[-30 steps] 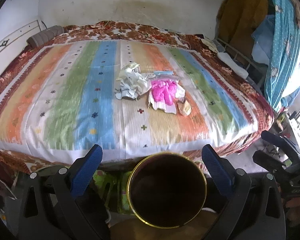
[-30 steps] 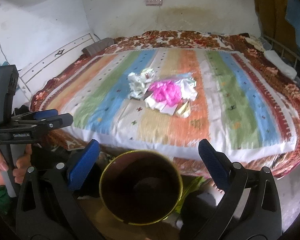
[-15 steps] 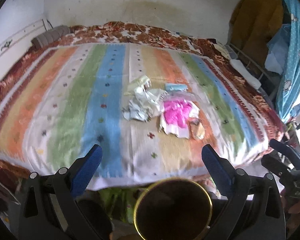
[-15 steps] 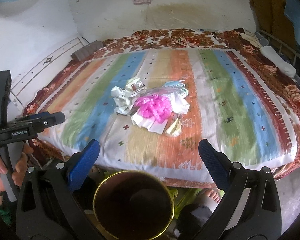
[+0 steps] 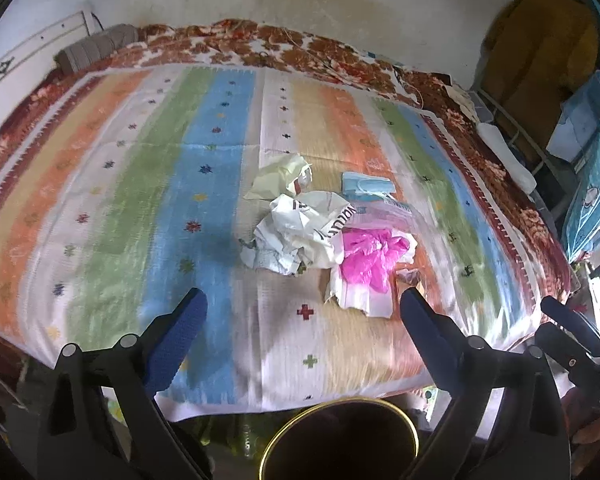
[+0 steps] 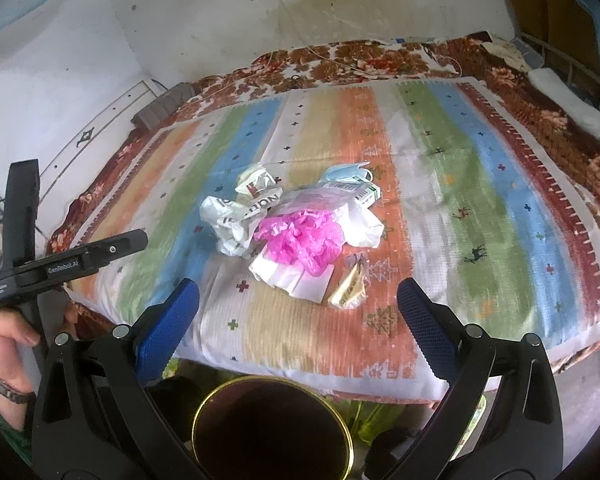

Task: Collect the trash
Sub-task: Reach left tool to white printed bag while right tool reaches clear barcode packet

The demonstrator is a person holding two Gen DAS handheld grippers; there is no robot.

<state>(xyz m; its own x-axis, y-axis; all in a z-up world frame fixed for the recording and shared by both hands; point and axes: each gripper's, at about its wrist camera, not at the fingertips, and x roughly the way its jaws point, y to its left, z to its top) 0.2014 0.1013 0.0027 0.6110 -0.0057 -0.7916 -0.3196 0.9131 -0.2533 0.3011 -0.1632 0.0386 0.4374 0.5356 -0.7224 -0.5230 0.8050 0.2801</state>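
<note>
The trash sits in a loose heap near the middle of the striped bedspread (image 6: 480,184), and nothing has been picked up yet. Both the left gripper (image 5: 304,316) and the right gripper (image 6: 298,304) hang over the near edge of the bed with their jaws spread wide and nothing between them. A round bin (image 6: 272,428) with a gold rim stands on the floor just below the bed edge, between the person and the heap. The main risk is the heap itself: the pink plastic bag (image 6: 300,240) lies on top of white paper (image 6: 296,280), with the crumpled white bag (image 6: 236,220) touching its left side, so a pinch on one piece may drag the others along and scatter them. Thin plastic can also slip out of the pads or tear on the way to the bin. The small yellow wrapper (image 6: 350,290) lies flat and apart at the right, and closing on it could catch the cloth instead. The blue face mask (image 6: 348,172) at the far side is easy to miss, and its loops may snag.
</note>
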